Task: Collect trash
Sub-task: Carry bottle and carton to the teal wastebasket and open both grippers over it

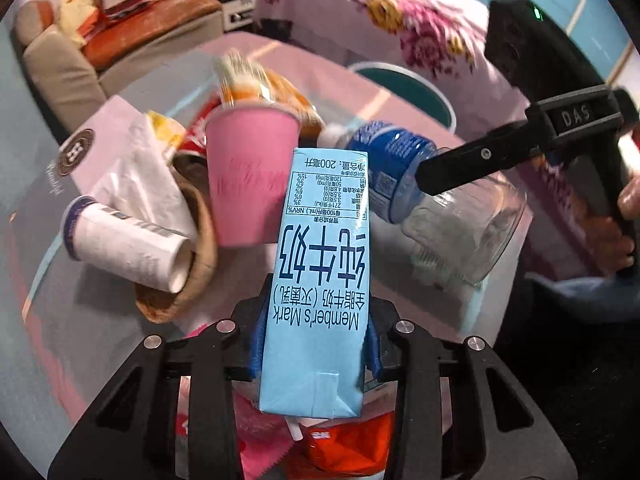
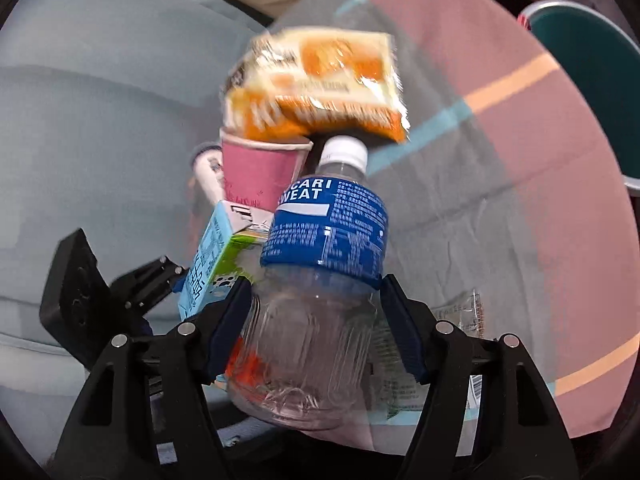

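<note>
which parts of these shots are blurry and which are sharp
Left wrist view: the milk carton in the left gripper is crisp, its print readable; the pink cup is slightly smeared. Right wrist view: the bottle label is sharp, while the orange snack packet is motion-blurred.

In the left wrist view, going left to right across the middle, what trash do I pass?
White paper tube → pink paper cup → blue milk carton held in the left gripper → clear bottle with blue label held in the right gripper.
</note>
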Motion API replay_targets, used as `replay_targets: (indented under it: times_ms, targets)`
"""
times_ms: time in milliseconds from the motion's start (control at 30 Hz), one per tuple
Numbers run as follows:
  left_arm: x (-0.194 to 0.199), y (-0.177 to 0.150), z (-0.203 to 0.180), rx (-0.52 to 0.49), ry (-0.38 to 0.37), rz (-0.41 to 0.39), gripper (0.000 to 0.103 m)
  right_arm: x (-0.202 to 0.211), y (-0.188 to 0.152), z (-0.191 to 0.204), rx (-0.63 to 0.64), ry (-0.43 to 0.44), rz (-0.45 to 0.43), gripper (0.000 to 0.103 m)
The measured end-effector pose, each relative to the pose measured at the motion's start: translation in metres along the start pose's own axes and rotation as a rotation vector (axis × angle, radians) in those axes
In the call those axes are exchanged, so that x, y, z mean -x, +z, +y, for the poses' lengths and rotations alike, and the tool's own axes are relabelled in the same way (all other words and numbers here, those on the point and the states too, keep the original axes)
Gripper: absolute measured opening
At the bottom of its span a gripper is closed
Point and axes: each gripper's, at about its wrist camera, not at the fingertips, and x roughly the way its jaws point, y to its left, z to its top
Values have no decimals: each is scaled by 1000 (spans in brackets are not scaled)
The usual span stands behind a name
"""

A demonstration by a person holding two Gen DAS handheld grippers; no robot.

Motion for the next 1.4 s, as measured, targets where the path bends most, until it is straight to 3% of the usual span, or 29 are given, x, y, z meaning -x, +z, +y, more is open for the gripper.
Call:
replay_targets:
  times_ms: [233, 400, 567, 733, 1000, 1233, 1400]
  targets:
    - [17, 11, 1, 92, -3, -60, 38, 24, 0, -10, -9, 26, -57, 63]
    - [16, 24, -8, 117, 15, -67, 38, 45, -1, -14, -2, -12, -108, 63]
    - [10, 49, -15, 159, 1, -102, 38, 84, -1, -32, -28, -13, -183, 63]
    - [0, 86, -42, 129, -21, -120, 38, 131, 7, -65, -85, -5, -297, 63]
    - [-61, 168, -96, 101, -67, -82, 38, 175, 34, -136, -212, -31, -410, 63]
    - [-142, 215, -129, 85, -85, 31, 38, 183, 55, -190, -292, -45, -411, 63]
    - [-173, 231, -138, 96, -86, 65, 39, 180, 62, -211, -317, -59, -391, 63]
